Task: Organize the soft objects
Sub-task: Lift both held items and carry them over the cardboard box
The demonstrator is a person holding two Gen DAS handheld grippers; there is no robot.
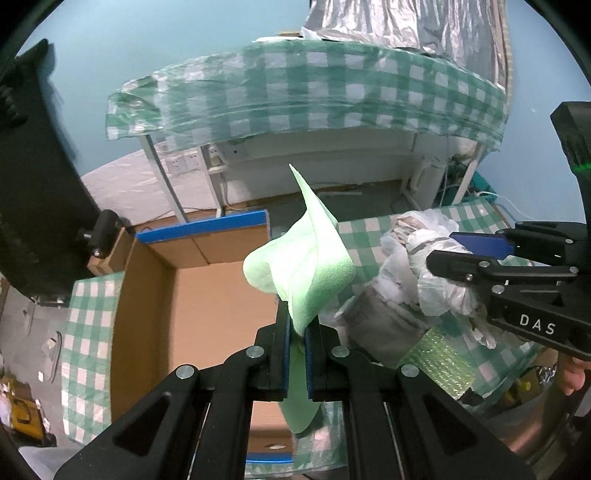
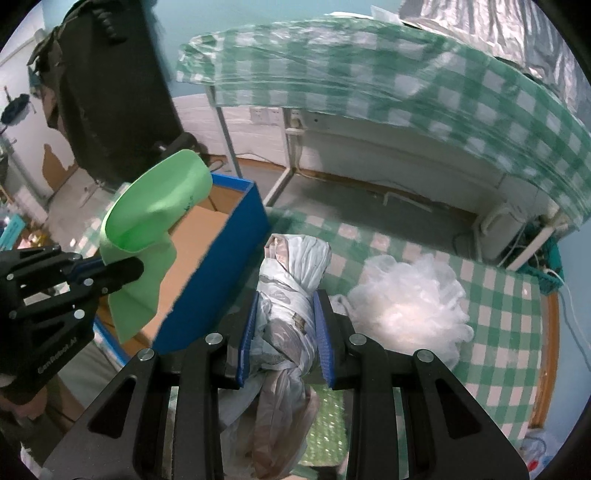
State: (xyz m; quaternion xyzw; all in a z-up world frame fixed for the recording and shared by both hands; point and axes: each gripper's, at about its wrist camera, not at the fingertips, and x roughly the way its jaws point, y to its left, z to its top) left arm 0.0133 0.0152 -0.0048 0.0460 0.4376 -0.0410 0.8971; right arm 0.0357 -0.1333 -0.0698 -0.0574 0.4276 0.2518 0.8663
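Nearest the left wrist camera, the left gripper [image 1: 297,334] is clenched flat on a thin, pale green foam sheet [image 1: 306,266], pinching it low so that the floppy upper part curls and stands above the jaws while a loose tail hangs below; such a limp sheet can only be carried by an edge, which seems to be why it is held this way. It hangs over the open brown cardboard box with blue-taped rim [image 1: 207,223], apparently the place where the soft things are to be gathered. In the right wrist view the right gripper [image 2: 286,332] is partly closed and grasps a knotted bundle of translucent white and grey plastic bags [image 2: 291,280] across its waist, the blue pads pressing its sides, a hold that keeps the squashy roll from slipping. The bundle is lifted beside the box's blue outer wall, over the green-and-white checked tablecloth [image 2: 498,295]. Beneath it lies a patch of green bubble wrap [image 2: 327,424], and just to the right a fluffy heap of clear white plastic film [image 2: 406,299] rests on the cloth, seemingly awaiting collection. Farther back stands a second table draped in a checked plastic cover [image 1: 332,96], with a silvery striped sheet [image 1: 388,22] piled on it against the blue wall.
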